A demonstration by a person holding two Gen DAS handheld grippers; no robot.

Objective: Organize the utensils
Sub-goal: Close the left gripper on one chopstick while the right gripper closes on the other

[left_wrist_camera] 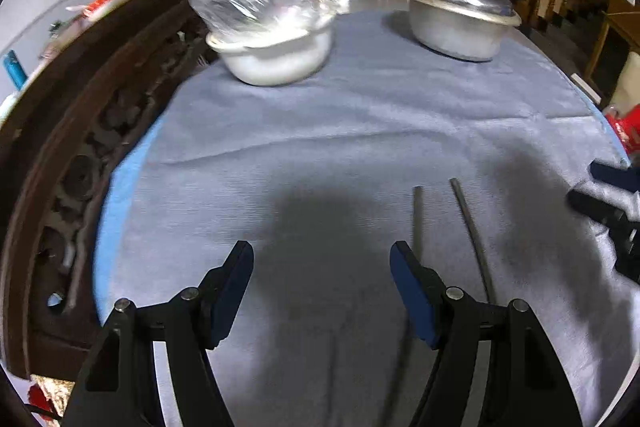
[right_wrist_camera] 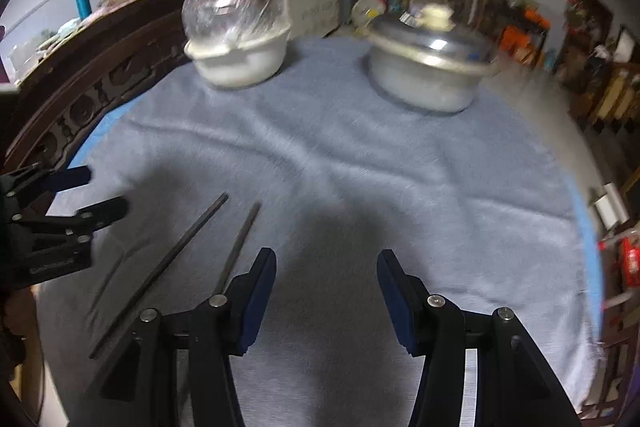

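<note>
Two dark chopsticks lie side by side on the blue-grey cloth. In the left wrist view one chopstick [left_wrist_camera: 417, 219] runs under my right finger and the other chopstick [left_wrist_camera: 472, 233] lies just right of it. In the right wrist view they lie left of my gripper: one chopstick [right_wrist_camera: 168, 265] and a second chopstick [right_wrist_camera: 240, 245]. My left gripper [left_wrist_camera: 322, 263] is open and empty above the cloth; it also shows at the left edge of the right wrist view [right_wrist_camera: 96, 193]. My right gripper [right_wrist_camera: 326, 265] is open and empty; it shows at the right edge of the left wrist view [left_wrist_camera: 592, 183].
A white bowl covered with clear plastic [left_wrist_camera: 272, 39] [right_wrist_camera: 236, 51] stands at the back left. A metal pot with a lid [left_wrist_camera: 460, 19] [right_wrist_camera: 432, 67] stands at the back right. A dark carved wooden rail [left_wrist_camera: 80, 147] borders the table on the left.
</note>
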